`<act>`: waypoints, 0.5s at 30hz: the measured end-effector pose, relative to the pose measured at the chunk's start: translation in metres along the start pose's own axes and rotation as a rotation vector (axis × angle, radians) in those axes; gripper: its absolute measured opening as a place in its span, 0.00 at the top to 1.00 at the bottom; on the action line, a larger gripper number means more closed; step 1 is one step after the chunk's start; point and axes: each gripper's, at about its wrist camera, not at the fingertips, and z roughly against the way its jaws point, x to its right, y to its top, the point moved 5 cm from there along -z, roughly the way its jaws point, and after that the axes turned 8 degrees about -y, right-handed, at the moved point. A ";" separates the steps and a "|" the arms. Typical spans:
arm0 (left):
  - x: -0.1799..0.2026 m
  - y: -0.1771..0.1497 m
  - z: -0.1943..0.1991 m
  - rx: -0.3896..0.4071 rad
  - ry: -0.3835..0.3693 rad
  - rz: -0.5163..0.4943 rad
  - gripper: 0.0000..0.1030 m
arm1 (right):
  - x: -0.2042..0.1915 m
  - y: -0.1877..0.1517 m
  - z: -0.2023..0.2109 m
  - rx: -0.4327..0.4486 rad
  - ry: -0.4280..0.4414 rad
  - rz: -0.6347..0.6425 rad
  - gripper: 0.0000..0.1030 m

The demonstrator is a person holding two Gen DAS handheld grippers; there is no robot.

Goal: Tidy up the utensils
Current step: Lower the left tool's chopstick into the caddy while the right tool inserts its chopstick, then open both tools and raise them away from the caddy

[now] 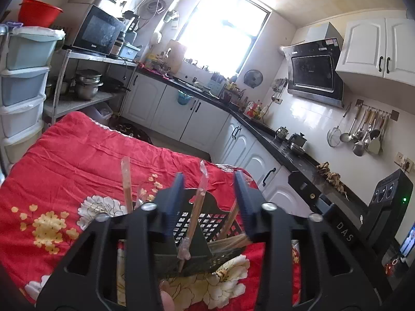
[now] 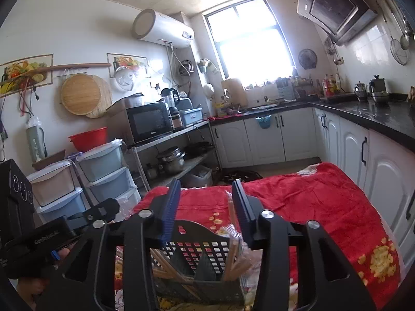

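A black perforated utensil holder (image 1: 205,223) stands on the red flowered cloth (image 1: 77,160). Wrapped wooden chopsticks stand in its compartments. In the left wrist view one wrapped pair (image 1: 198,202) rises between the blue pads of my left gripper (image 1: 207,176), which is open and touches nothing. Another pair (image 1: 127,181) leans to the left of the fingers. In the right wrist view the same holder (image 2: 199,254) sits just below my right gripper (image 2: 206,182), which is open too. Chopsticks (image 2: 233,248) lean by its right finger and more lie slanted at the holder's left.
White cabinets under a black counter (image 1: 285,150) run close along the cloth's right edge. Stacked plastic drawers (image 1: 23,90) and a metal rack with pots (image 1: 88,83) stand to the left. The other gripper's body (image 2: 46,235) shows low on the left in the right wrist view.
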 end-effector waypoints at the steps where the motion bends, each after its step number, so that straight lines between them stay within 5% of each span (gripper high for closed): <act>1: 0.000 0.000 0.002 -0.001 0.000 0.002 0.59 | 0.002 0.000 0.002 -0.006 -0.008 -0.005 0.56; 9: 0.007 0.000 0.015 0.004 -0.023 -0.007 0.24 | 0.017 0.001 0.020 -0.027 -0.041 -0.041 0.41; 15: 0.016 0.003 0.028 0.021 -0.039 -0.013 0.10 | 0.024 0.000 0.037 -0.028 -0.068 -0.019 0.33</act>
